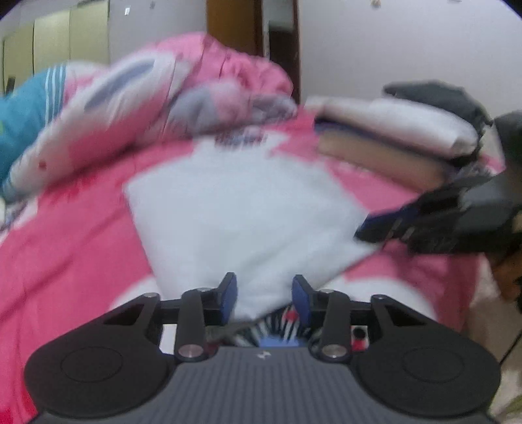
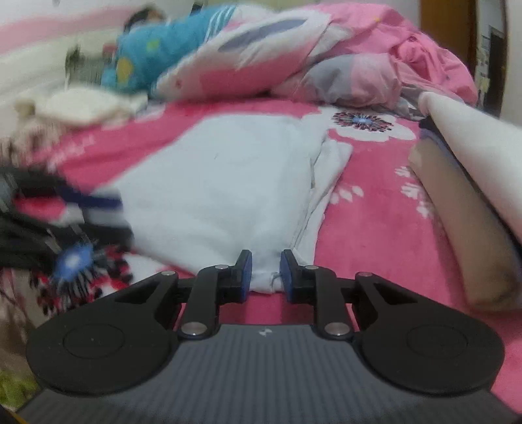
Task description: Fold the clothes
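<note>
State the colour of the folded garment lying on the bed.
White garment, clearest in the right wrist view.

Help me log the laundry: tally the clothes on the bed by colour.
White garment, laid flat: 1
White folded item in stack: 1
Tan folded item in stack: 1
Dark item on top: 1
Total: 4

White wall (image 1: 391, 49), wood door (image 1: 228, 19), pink bed (image 2: 375, 228)
</note>
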Demonstrator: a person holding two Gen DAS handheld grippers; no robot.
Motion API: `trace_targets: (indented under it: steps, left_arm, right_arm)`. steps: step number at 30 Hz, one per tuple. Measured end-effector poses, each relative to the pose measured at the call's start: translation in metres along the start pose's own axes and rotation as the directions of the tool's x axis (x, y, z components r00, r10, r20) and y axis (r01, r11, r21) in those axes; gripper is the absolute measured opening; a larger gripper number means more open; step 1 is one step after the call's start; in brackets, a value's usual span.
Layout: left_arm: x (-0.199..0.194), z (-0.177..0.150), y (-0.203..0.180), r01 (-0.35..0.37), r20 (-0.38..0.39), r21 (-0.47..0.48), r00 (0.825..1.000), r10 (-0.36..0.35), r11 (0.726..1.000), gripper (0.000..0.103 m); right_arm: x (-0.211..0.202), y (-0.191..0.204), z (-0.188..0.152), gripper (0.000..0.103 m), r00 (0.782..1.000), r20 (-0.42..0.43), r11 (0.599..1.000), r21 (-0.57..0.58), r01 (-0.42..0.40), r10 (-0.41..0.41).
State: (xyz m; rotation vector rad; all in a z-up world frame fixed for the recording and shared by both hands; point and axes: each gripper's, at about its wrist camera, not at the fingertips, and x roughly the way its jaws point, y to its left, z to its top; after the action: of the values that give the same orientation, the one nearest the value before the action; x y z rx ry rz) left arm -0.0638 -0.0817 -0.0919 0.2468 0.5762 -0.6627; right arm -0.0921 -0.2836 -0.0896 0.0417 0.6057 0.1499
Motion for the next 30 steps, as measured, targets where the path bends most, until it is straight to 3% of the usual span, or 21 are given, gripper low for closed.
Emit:
trace_targets:
  steps: [8,30]
  left_arm:
    - [0.001,0.000,0.005,0.008,-0.009,-0.048,1.000,-0.009,0.999,0.039]
    - [0.003,0.002,0.005,0.011,-0.020,-0.060,1.000,-0.012,0.998,0.039]
  right_arm:
    - [0.001,0.006,0.001,0.019,1.000,-0.007,1.000,-0.011,0.021,-0.021]
    - [-0.002,0.011,-0.001,0.019,0.999,-0.012,0.999,-0.014,0.037,-0.037]
